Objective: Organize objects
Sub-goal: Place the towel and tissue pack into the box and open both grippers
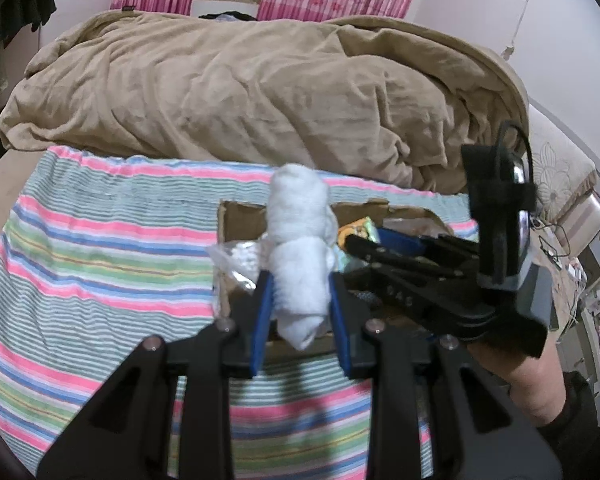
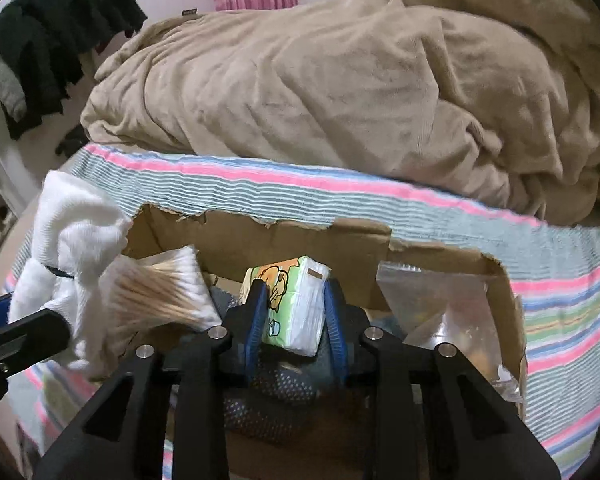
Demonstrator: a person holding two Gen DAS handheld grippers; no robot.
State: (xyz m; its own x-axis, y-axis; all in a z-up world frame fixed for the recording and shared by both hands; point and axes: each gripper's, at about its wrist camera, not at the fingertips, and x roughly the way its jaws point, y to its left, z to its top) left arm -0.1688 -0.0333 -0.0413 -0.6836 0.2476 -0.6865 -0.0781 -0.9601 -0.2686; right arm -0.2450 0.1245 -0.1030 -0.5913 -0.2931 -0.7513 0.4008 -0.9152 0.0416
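Observation:
My left gripper (image 1: pixel 300 292) is shut on a rolled white cloth (image 1: pixel 298 248) and holds it upright over the near-left edge of an open cardboard box (image 1: pixel 240 216). The cloth also shows at the left of the right wrist view (image 2: pixel 76 240). My right gripper (image 2: pixel 294 300) is shut on a small tissue pack (image 2: pixel 296 304) with green and orange print, held above the box (image 2: pixel 260 244). In the left wrist view the right gripper (image 1: pixel 388 252) reaches in from the right over the box. A bag of cotton swabs (image 2: pixel 160 292) leans in the box's left side.
The box sits on a striped pink, blue and green sheet (image 1: pixel 100 248). A crumpled tan blanket (image 1: pixel 240 88) lies behind it. A clear plastic bag (image 2: pixel 432 304) is in the box's right side, a dark mesh item (image 2: pixel 268 400) at its bottom. Black clothes (image 2: pixel 60 32) hang at far left.

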